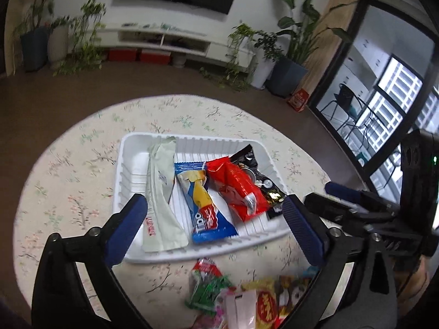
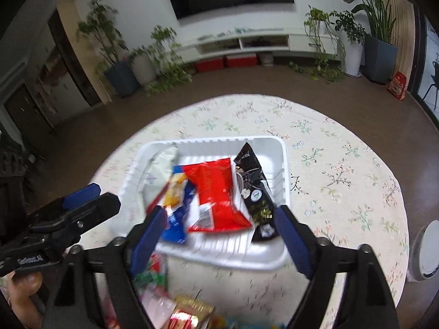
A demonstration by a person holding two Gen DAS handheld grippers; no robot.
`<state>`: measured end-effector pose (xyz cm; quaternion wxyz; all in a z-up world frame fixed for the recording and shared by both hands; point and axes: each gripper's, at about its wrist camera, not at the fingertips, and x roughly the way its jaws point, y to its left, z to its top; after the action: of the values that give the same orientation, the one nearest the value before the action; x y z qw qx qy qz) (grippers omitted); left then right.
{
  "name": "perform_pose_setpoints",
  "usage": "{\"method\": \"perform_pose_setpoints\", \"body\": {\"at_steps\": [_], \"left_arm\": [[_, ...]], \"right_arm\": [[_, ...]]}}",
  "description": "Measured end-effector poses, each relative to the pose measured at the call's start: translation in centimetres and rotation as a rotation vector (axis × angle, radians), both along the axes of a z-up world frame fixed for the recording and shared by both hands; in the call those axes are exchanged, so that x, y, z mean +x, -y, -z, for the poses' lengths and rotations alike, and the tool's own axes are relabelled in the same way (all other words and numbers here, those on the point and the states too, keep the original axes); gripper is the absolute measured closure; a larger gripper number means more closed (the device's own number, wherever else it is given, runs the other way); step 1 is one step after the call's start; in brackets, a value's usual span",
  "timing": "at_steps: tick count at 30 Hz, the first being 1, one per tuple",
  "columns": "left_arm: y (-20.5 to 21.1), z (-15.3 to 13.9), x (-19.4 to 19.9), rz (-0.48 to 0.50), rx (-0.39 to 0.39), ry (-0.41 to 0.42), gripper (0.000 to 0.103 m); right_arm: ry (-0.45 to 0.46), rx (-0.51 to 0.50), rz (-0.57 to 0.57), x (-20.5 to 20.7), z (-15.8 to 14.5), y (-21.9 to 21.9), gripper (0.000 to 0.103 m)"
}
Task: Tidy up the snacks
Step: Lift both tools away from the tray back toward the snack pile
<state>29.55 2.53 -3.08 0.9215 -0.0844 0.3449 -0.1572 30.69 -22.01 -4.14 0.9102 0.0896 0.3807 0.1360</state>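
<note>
A white ribbed tray [image 1: 129, 164] [image 2: 277, 153] sits on the round floral table. It holds a pale green packet [image 1: 162, 192] [image 2: 160, 167], a blue packet [image 1: 205, 208] [image 2: 178, 200], a red packet [image 1: 238, 189] [image 2: 219, 194] and a black packet [image 1: 260, 181] [image 2: 255, 189]. Loose snacks lie near the front edge: a green-red packet [image 1: 208, 285] and a red-gold packet [image 1: 266, 304] [image 2: 189, 312]. My left gripper [image 1: 211, 205] is open and empty above the tray's near side. My right gripper [image 2: 219, 219] is open and empty over the tray; it also shows in the left wrist view [image 1: 343, 192].
The table [image 1: 68, 164] [image 2: 343, 164] wears a floral cloth and stands on a brown floor. A white round object [image 2: 428, 255] sits at the table's right edge. Potted plants, a TV shelf and a glass door line the far wall.
</note>
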Motion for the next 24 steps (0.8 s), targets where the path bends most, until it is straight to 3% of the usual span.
{"method": "perform_pose_setpoints", "body": {"at_steps": [4,6,9,13,15,20,24], "left_arm": [[-1.3,-1.5,-6.1,0.009,0.09,0.128,0.0],[-2.3,-1.5,-8.7,-0.001,0.125,0.142,0.0],[-3.9,0.0,-11.8,0.004,0.158,0.025,0.0],[-5.2,3.2,-15.9,-0.005,0.227,-0.055,0.001],[-5.4,5.0,-17.4,0.008,0.222,-0.092,0.001],[-4.5,8.1,-20.0,0.088,0.265,-0.122,0.001],[-3.6,7.7,-20.6,0.128,0.274,-0.102,0.002]], "right_arm": [[0.07,0.058,-0.007,-5.0,-1.1,1.9,0.004],[0.071,0.087,-0.007,-7.0,-1.0,2.9,0.004],[0.065,0.156,0.013,-10.7,-0.4,4.5,0.004],[0.034,0.238,0.034,-15.3,1.1,5.8,0.004],[0.027,0.242,0.045,-17.3,1.7,5.9,0.004],[0.001,0.202,0.035,-21.1,3.3,4.6,0.004],[-0.012,0.149,0.066,-22.7,4.2,4.3,0.004]]}}
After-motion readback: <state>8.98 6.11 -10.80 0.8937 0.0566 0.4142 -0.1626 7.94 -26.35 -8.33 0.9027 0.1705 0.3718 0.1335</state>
